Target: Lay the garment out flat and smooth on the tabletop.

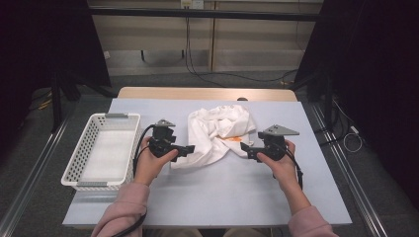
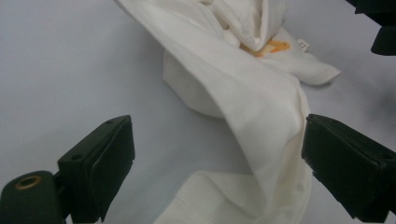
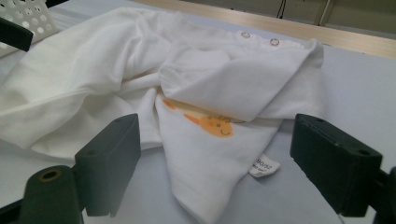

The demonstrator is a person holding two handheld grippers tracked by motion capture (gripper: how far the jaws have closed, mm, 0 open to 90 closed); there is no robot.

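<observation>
A crumpled white garment (image 1: 217,131) with an orange print (image 1: 234,139) lies in the middle of the table. My left gripper (image 1: 190,148) is at its left lower corner, pointing right. In the left gripper view the jaws of the left gripper (image 2: 215,154) stand open, with a fold of the garment (image 2: 252,102) lying between them, untouched by the pads. My right gripper (image 1: 245,148) faces the garment's right side. In the right gripper view the right gripper (image 3: 215,158) is open around a pointed corner of the garment (image 3: 93,93), near its print (image 3: 212,123) and label (image 3: 265,165).
A white perforated basket (image 1: 79,153) stands at the left of the table and looks empty. A pale blue mat (image 1: 222,192) covers the tabletop, with bare room in front of the garment. The table's wooden far edge (image 1: 197,93) lies behind the garment.
</observation>
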